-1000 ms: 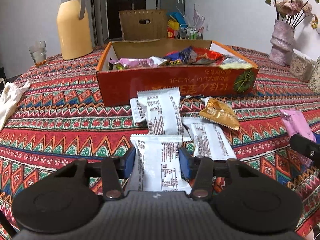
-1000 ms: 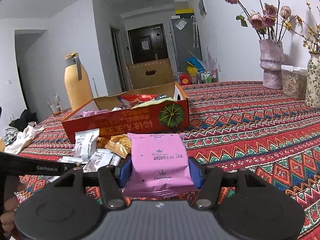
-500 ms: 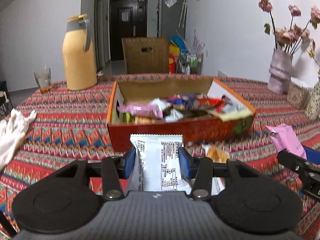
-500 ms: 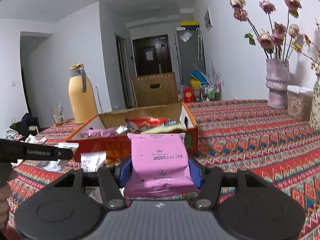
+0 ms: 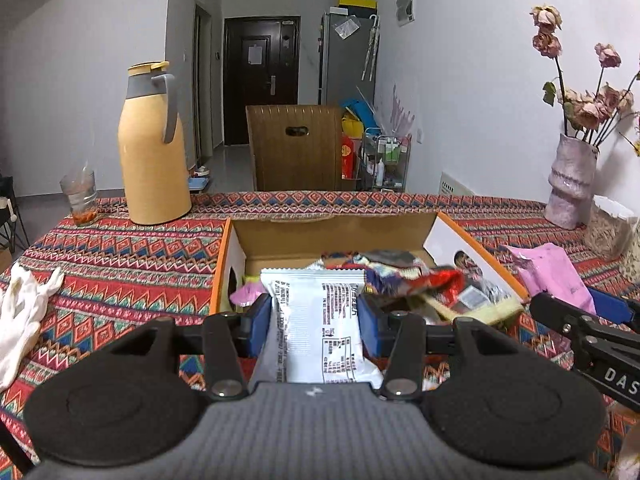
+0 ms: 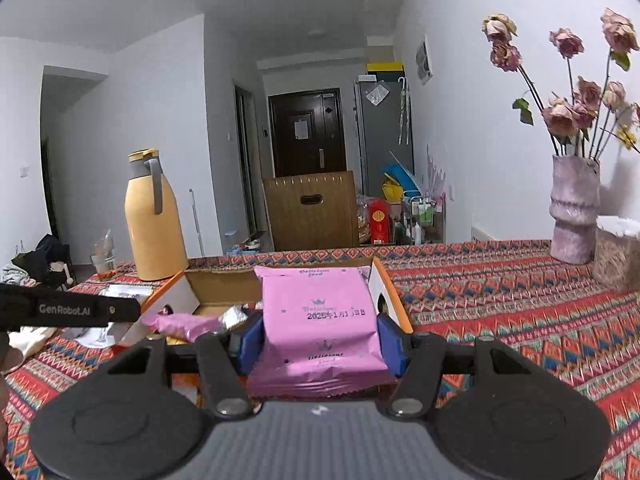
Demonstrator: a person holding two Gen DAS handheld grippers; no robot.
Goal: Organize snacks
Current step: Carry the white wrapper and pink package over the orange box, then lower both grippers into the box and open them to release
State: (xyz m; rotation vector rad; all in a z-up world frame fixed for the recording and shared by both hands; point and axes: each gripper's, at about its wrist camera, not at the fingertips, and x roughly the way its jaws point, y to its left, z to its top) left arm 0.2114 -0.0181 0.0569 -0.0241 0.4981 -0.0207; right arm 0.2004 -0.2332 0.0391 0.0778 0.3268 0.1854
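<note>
My left gripper (image 5: 314, 328) is shut on a white snack packet (image 5: 316, 320) and holds it raised at the near edge of the orange cardboard box (image 5: 340, 236), which holds several mixed snacks. My right gripper (image 6: 320, 344) is shut on a pink snack packet (image 6: 320, 316), held up near the box's right end (image 6: 384, 292). The pink packet (image 5: 554, 276) and the right gripper also show at the right of the left wrist view. The left gripper's side shows at the left of the right wrist view (image 6: 68, 310).
A patterned red cloth covers the table (image 5: 120, 248). A yellow thermos (image 5: 154, 148) and a glass (image 5: 80, 200) stand at the back left. A white cloth (image 5: 20, 316) lies at the left. A vase of dried roses (image 6: 574, 208) and a jar (image 6: 616, 256) stand at the right.
Both grippers have risen and moved forward with their packets, from low over the table to the box. The loose packets on the cloth have dropped out of view.
</note>
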